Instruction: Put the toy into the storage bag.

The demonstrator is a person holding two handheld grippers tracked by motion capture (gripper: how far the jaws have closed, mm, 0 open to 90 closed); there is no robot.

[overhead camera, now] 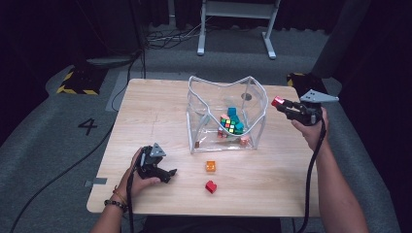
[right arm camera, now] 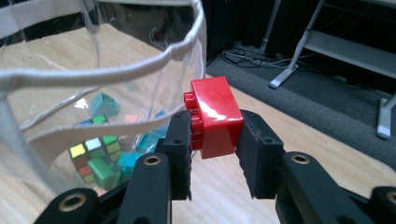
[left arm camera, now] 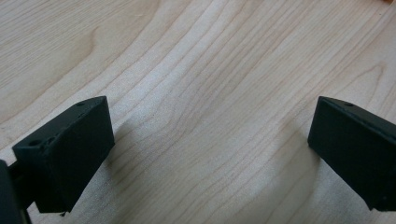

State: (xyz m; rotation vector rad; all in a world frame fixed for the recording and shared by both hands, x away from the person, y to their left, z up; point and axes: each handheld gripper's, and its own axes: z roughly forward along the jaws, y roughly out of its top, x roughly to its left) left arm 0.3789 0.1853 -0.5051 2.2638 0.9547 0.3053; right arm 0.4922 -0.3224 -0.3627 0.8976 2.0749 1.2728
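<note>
A red brick (right arm camera: 214, 116) is gripped between the jaws of the right hand-held gripper (right arm camera: 215, 140), which is clenched on it. In the right gripper view the brick is seen pinched at its lower half, its upper part standing clear above the pads and its studs turned toward the left pad. In the high view the right hand-held gripper (overhead camera: 284, 105) is held above the desk (overhead camera: 155, 116), just to the right of the clear bin (overhead camera: 194, 141), and the brick (overhead camera: 277, 101) is carried at its tip, close to the bin's right rim but outside it. In the right gripper view the white rim of the bin (right arm camera: 140, 65) is seen just to the left of the brick and about level with it.

Inside the bin a puzzle cube (overhead camera: 227, 123) and teal blocks (overhead camera: 232, 111) are seen lying together near its right wall; the cube (right arm camera: 91, 154) is also seen through the clear wall in the right gripper view.

The left hand-held gripper (overhead camera: 170, 174) is rested low over the desk, in front of the bin and to its left. Its jaws are released, spread wide over bare wood (left arm camera: 196, 93), with nothing between them.

In front of the bin, an orange block (overhead camera: 210, 166) and a second red brick (overhead camera: 211, 186) are left lying on the desk, the orange one nearer the bin.
</note>
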